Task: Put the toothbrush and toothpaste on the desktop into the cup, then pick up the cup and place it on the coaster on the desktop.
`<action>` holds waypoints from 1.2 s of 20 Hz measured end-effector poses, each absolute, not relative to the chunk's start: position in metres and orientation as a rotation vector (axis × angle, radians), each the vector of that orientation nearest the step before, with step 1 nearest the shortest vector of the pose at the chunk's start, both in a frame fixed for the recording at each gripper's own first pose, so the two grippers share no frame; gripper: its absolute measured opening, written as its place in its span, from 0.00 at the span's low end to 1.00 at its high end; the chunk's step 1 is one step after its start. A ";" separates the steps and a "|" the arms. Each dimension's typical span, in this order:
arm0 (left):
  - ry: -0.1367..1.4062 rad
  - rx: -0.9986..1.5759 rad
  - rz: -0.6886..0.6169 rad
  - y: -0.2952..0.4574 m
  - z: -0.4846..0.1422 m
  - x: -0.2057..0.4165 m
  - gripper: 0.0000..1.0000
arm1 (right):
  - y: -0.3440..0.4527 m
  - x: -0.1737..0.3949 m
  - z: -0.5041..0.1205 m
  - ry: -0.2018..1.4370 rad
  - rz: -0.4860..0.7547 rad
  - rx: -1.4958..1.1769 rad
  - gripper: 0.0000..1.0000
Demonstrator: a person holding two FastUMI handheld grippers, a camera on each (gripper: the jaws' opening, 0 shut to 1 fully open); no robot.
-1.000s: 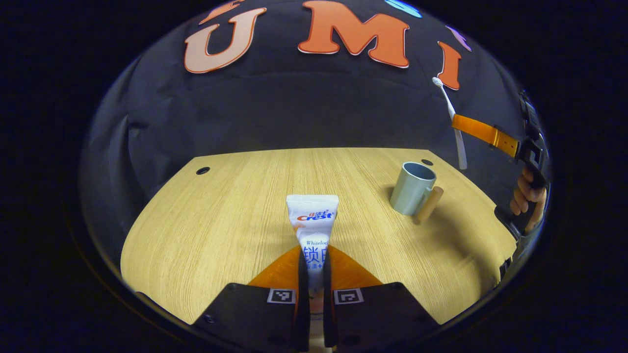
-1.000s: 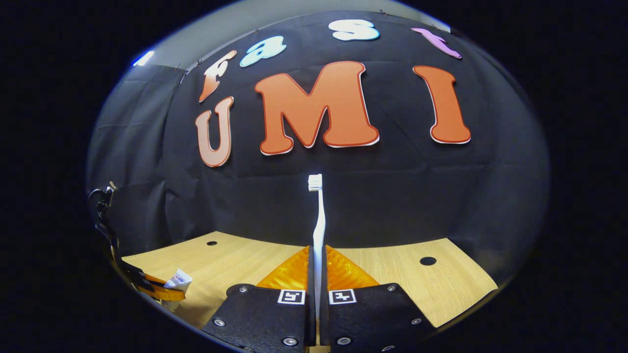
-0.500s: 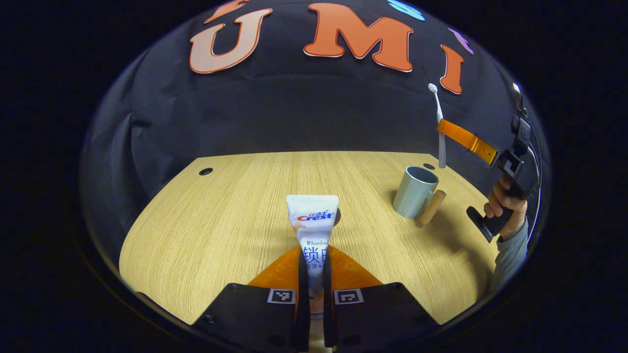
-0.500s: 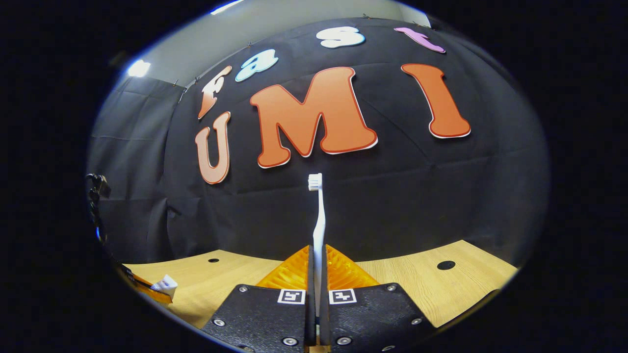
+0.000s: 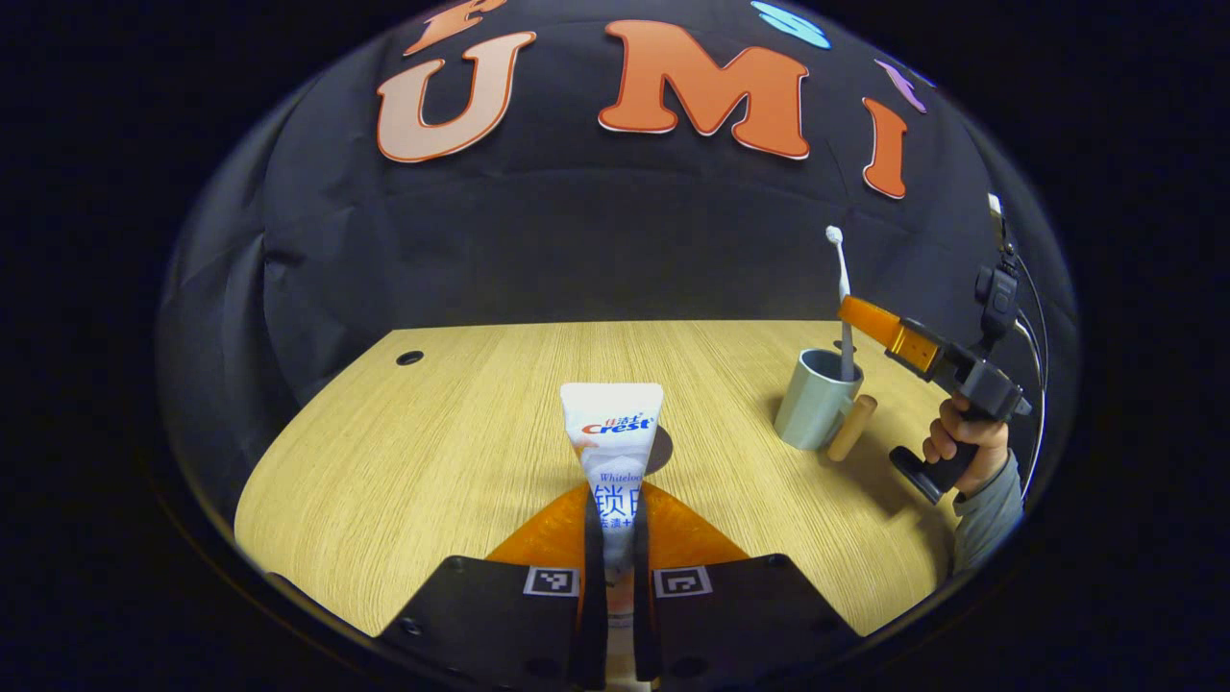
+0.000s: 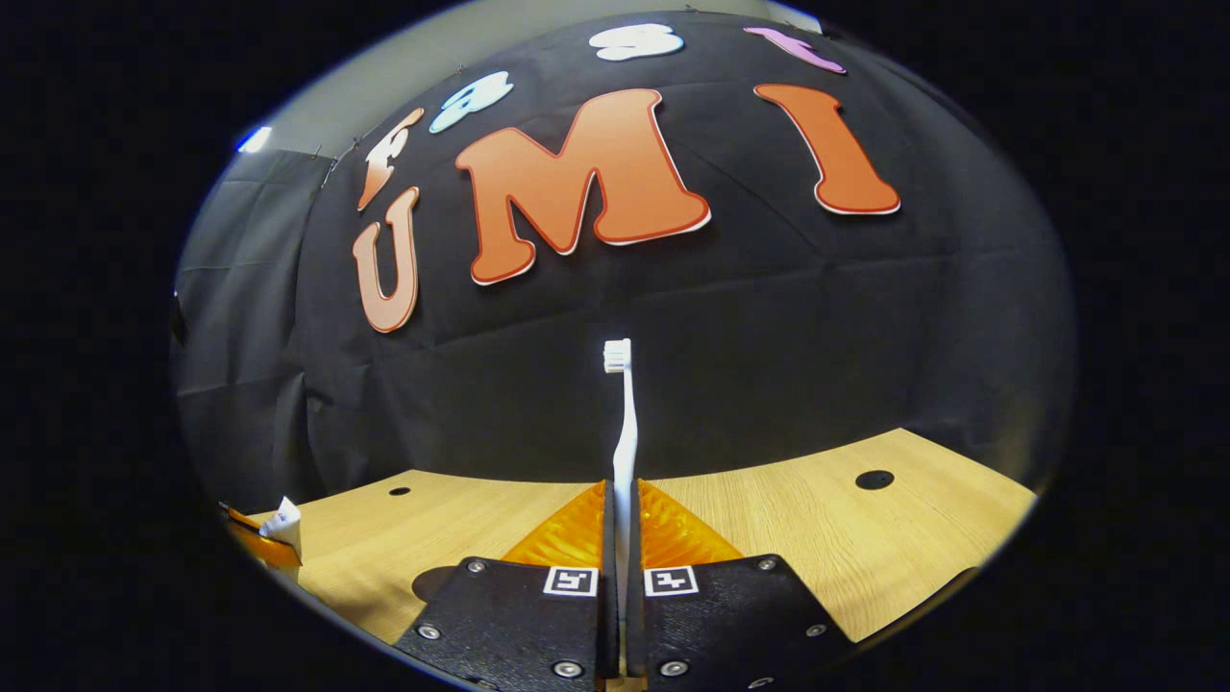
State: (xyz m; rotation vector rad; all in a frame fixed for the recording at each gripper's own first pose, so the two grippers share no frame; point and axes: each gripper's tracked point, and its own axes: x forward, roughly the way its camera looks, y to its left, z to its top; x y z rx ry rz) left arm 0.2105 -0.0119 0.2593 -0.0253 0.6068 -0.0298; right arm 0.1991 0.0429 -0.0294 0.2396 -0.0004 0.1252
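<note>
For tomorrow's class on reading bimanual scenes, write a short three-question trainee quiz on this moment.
1. True or false: the toothpaste already sits in the cup.
2. What does the right tool clamp?
A. cup
B. toothbrush
C. coaster
3. Fill in: in the left gripper view, the toothbrush's lower end dips into the ____.

Key:
1. False; the left tool grips it over the desktop.
2. B
3. cup
</note>
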 end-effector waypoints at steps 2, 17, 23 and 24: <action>0.591 -0.031 -0.027 -0.014 0.268 0.213 0.14 | 0.044 0.199 -0.036 0.016 0.124 0.246 0.04; 0.515 -0.057 -0.076 -0.042 0.299 0.244 0.14 | 0.040 0.188 -0.053 0.081 0.081 0.274 0.07; 0.499 -0.074 -0.117 -0.064 0.297 0.263 0.14 | 0.034 0.175 -0.055 0.098 0.078 0.278 0.09; 0.491 -0.077 -0.124 -0.066 0.298 0.268 0.14 | 0.033 0.172 -0.054 0.098 0.079 0.280 0.08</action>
